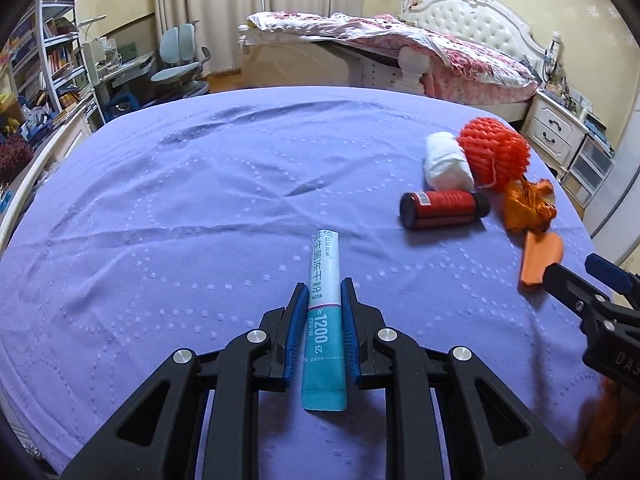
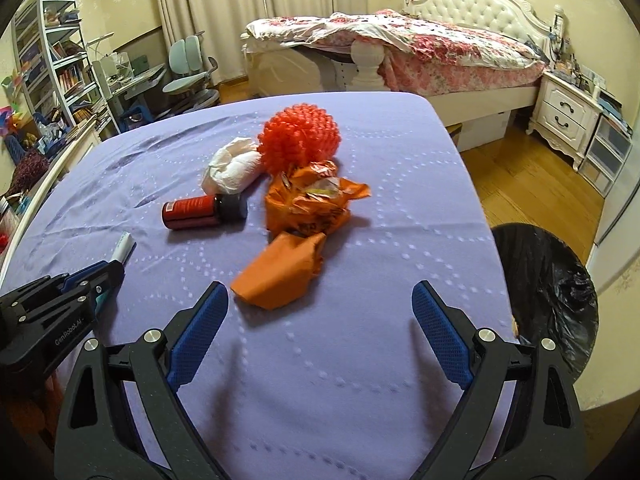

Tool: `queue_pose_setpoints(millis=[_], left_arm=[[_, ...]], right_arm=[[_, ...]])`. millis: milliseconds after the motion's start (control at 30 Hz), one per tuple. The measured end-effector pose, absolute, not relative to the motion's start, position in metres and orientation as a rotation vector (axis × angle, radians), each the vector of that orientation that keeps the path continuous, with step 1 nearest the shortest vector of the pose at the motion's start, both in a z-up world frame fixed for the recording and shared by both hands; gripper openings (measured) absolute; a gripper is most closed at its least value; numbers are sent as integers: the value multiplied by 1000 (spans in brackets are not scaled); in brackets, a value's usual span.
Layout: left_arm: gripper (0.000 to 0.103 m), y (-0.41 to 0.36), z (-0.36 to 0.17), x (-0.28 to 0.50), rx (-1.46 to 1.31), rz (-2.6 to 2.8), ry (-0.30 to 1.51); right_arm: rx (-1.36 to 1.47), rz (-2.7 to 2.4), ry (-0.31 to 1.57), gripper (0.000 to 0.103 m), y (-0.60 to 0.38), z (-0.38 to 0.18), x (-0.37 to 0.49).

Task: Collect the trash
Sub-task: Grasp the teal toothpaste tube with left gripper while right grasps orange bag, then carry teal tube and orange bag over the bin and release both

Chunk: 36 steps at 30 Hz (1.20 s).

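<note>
the left tongs point(image 1: 323, 292) are clamped narrow on a white and teal sachet point(image 1: 324, 320), its blue pads pressing both long edges, with the white printed end sticking out far past the tips and the teal end toward the camera. the sachet sits over the near middle of the purple-covered surface point(image 1: 180, 200). in the right wrist view the same tongs show at the near left edge with the sachet's white end poking beyond them.

further right on the surface lies the rest of the trash, bunched together. a red bottle with a black cap point(image 2: 204, 212) lies on its side. just behind it is a crumpled white tissue point(image 2: 232, 168), touching a red foam fruit net point(image 2: 300, 136) at the far side of the group. right of the bottle sits a crumpled orange wrapper point(image 2: 312, 200), and just near of it a folded orange packet point(image 2: 280, 276).

the right tongs point(image 2: 320, 300) stand wide with nothing between the pads, over the surface just near of the orange packet, whose near corner lies close to the left fingertip.

at the far right, off the surface edge, a bin lined with a black bag point(image 2: 552, 292) stands on the wooden floor.
</note>
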<state>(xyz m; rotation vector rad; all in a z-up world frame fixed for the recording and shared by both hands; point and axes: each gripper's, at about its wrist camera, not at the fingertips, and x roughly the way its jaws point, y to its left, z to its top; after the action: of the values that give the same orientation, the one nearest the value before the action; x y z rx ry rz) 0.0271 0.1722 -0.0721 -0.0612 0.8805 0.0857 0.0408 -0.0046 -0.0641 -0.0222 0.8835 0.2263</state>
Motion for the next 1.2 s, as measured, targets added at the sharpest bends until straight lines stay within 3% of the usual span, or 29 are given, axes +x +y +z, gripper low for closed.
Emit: queue_pose_setpoints(millis=[167,200,367,467,533,700,767,833,1200], left_arm=[[20,176,-72,27,-75,89,877],[20,176,-72,27,-74,90,876],[22,178,-72,27,-89,80,875],[31,177,-72,28,-83,64,874],[42,173,-72,28,-65,60,877],[41,178,-72,27,-91,52,873],[35,181,-72,25,-109,51,870],[22,184,-71,24,-126,47,868],[16,176,-69,17,-108,21,846]], right_arm=[[-39,217,920,72,11,-69,53],[-42,216,921,63,12,-69,53],[-53,226,916,43,4,-69,47],[-36,240,913,31,-6,-71,45],[-23,243,913,22,-11,-71,44],[4,260,912,17,-20,-71,42],[5,262,911,17,-19,-71,41],[11,265,911,17,-19,-71,41],[42,290,909,16,-28,-67,36]])
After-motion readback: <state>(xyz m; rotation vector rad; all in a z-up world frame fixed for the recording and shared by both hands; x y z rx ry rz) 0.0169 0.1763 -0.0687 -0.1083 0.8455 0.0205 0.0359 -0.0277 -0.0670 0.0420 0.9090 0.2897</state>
